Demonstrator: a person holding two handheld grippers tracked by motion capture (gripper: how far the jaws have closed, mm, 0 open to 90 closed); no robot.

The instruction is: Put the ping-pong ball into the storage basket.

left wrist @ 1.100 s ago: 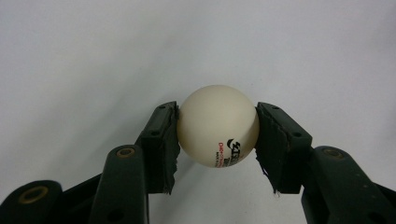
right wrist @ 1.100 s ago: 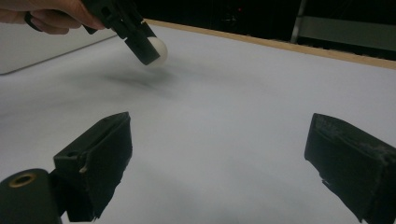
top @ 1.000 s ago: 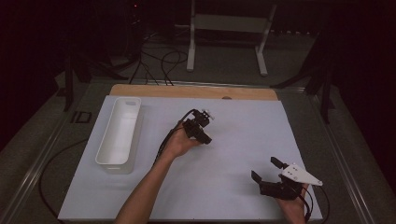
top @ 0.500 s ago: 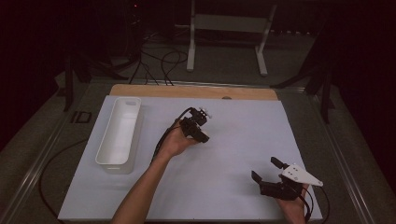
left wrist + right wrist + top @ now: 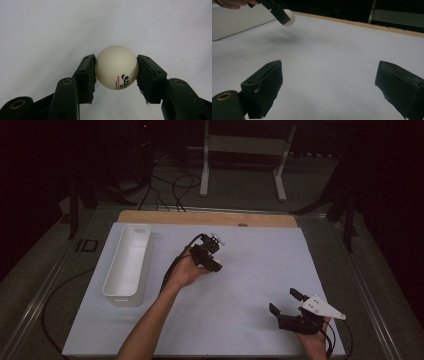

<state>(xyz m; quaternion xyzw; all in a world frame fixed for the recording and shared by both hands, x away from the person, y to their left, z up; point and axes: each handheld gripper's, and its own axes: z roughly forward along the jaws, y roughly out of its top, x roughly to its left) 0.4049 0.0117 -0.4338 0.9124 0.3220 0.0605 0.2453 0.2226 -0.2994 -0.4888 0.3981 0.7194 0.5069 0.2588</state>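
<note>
A white ping-pong ball (image 5: 116, 67) with black and red print sits squeezed between the two black pads of my left gripper (image 5: 116, 65). In the high view the left gripper (image 5: 214, 265) hangs over the middle of the white sheet (image 5: 250, 270), held by a hand that hides the ball. The right gripper view shows that ball (image 5: 289, 17) farther off, a little above the sheet. My right gripper (image 5: 284, 301) rests near the sheet's front right corner. Its jaws stand wide open with nothing between them (image 5: 329, 82).
A long white bin (image 5: 127, 260) lies on the left part of the sheet, also seen at the upper left of the right gripper view as a white wall (image 5: 234, 21). A wooden board edge (image 5: 207, 217) runs along the back. Cables and stand legs lie beyond the table.
</note>
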